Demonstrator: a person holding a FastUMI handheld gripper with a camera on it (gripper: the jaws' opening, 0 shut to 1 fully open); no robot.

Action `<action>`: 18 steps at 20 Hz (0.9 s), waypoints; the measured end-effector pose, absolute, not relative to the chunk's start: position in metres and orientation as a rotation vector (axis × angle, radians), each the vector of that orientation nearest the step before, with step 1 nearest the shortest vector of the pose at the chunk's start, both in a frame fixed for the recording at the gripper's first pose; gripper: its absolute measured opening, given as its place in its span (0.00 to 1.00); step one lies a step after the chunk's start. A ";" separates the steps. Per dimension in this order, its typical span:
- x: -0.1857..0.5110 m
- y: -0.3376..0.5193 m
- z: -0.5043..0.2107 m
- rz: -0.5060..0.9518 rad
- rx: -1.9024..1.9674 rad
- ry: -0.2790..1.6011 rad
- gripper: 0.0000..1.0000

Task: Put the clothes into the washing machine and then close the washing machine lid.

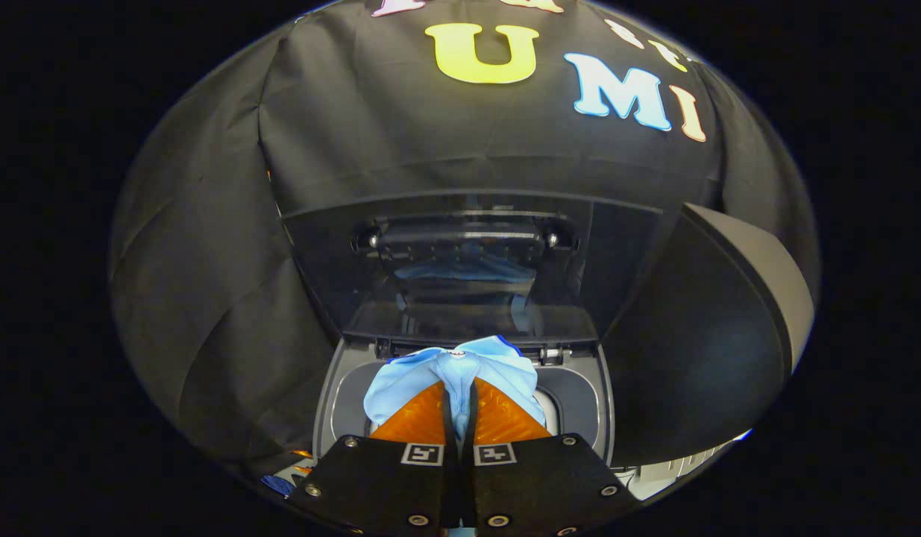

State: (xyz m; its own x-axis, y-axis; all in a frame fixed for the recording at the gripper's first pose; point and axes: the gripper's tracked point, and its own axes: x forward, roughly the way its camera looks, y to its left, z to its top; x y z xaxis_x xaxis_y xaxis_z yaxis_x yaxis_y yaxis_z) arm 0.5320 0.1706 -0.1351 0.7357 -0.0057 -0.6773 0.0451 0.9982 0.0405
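Gripper (460, 388) pinching blue cloth (438, 369), above open washing machine (341, 388)

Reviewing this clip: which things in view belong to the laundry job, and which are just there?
Part of the job:
- light blue garment, pinched between the claw's orange fingers, over the tub opening
- washing machine, its tub open
- machine lid, standing raised behind the tub

Just there:
- black cloth wall
- grey curved panel beside the machine

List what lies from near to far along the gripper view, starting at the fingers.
Gripper, its fingers shut on the light blue garment → washing machine opening rim → raised washing machine lid → black cloth wall.
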 end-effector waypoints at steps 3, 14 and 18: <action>0.534 0.170 -0.170 -0.030 0.074 0.807 0.01; 0.505 0.171 -0.289 0.005 0.103 1.033 0.01; 0.499 0.171 -0.304 0.001 0.094 1.082 0.01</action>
State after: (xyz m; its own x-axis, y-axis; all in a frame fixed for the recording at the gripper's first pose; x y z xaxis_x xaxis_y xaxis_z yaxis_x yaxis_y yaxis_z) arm 0.4993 0.1712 -0.3043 0.4702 0.0471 -0.8813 0.0453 0.9960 0.0774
